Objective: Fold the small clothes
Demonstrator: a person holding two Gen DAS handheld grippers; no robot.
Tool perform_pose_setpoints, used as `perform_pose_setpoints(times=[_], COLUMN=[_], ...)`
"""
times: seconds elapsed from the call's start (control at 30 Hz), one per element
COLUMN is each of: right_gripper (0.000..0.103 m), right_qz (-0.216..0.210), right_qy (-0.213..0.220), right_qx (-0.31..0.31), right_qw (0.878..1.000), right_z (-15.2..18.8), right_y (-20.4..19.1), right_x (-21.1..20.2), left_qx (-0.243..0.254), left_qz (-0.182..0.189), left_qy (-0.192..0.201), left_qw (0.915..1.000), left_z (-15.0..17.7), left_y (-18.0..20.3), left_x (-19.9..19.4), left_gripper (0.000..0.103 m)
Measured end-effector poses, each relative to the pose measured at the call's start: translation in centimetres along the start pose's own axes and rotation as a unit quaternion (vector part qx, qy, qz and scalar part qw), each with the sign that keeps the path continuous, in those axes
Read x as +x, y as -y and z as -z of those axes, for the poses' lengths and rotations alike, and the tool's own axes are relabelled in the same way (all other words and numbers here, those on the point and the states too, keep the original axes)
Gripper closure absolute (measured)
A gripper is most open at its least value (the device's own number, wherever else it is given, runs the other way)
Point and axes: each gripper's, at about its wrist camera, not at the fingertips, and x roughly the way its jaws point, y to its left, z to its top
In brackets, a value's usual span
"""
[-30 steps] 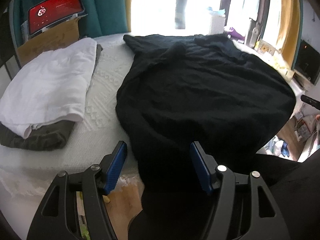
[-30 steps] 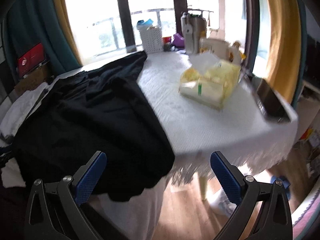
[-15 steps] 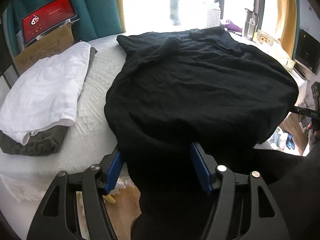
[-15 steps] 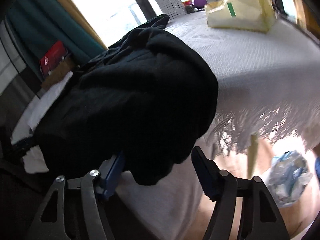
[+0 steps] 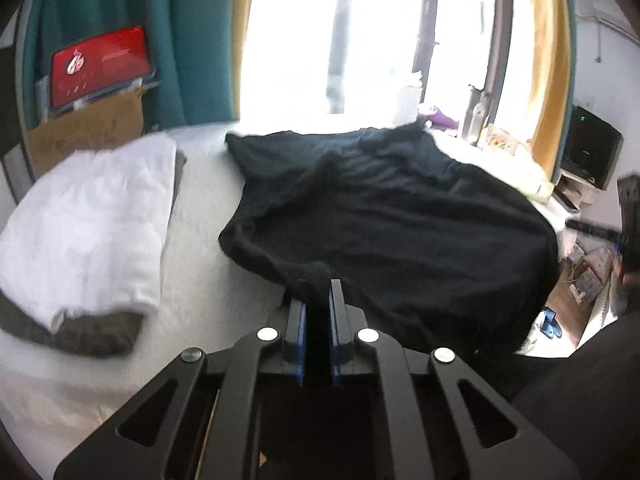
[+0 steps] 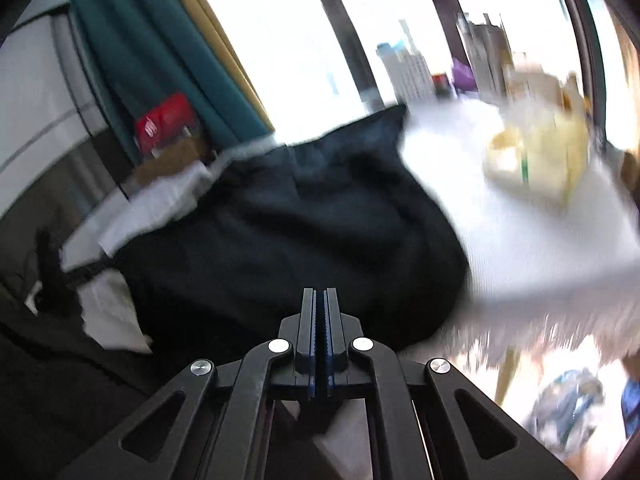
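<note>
Black fabric covers most of the table: a rumpled black garment [image 5: 392, 216] lies spread across the white textured tablecloth [image 5: 208, 216], its near edge spilling over the table's front rim. The left gripper [image 5: 316, 296] has its blue-padded fingers [image 5: 297, 320] drawn close together, with a bunched fold of the garment's near hem pinched between them; the cloth rises in a small hump just above the fingertips. To the left of the garment, lying apart from it on the tablecloth, sits a folded white garment [image 5: 88, 224] stacked on a folded grey-brown one [image 5: 80, 332]. Behind that stack stand a cardboard box [image 5: 88, 136] and a red package [image 5: 100, 66] against a teal curtain [image 5: 132, 32]. The right wrist view is heavily blurred. In it the right gripper [image 6: 320, 300] shows its fingers pressed nearly flat together, tips against the dark garment's [image 6: 288, 240] overhanging near edge; whether any cloth is caught between them cannot be told. Further right on the tablecloth [image 6: 520, 248] rests a yellowish translucent box [image 6: 536, 160], and a white basket [image 6: 412, 74] stands by the bright window.
</note>
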Motion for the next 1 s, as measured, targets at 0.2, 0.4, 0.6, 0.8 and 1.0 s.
perform_pose_setpoints(times=[0.2, 0.4, 0.6, 0.8, 1.0], right_gripper=[0.100, 0.099, 0.098, 0.098, 0.097], right_qz=[0.047, 0.145, 0.191, 0.215, 0.242], right_qy=[-0.016, -0.034, -0.039, -0.036, -0.047], right_qx=[-0.043, -0.017, 0.015, 0.026, 0.000], right_qw=[0.998, 0.989, 0.981, 0.976, 0.969], right_z=[-2.3, 0.9, 2.7, 2.5, 1.6], right_y=[-1.2, 1.1, 3.2, 4.2, 4.2], right_x=[0.6, 1.7, 1.5, 2.4, 4.0], left_qx=[-0.005, -0.017, -0.003, -0.009, 0.000], left_qz=[0.015, 0.006, -0.016, -0.043, -0.052], left_qy=[0.035, 0.071, 0.089, 0.100, 0.085], left_qw=[0.9993, 0.9973, 0.9959, 0.9940, 0.9950], left_z=[-2.2, -5.3, -8.4, -11.4, -12.5], left_y=[0.0, -0.8, -0.7, -2.3, -3.6], left_x=[-0.1, 0.0, 1.2, 3.1, 6.1], left_gripper=[0.096, 0.096, 0.096, 0.096, 0.096])
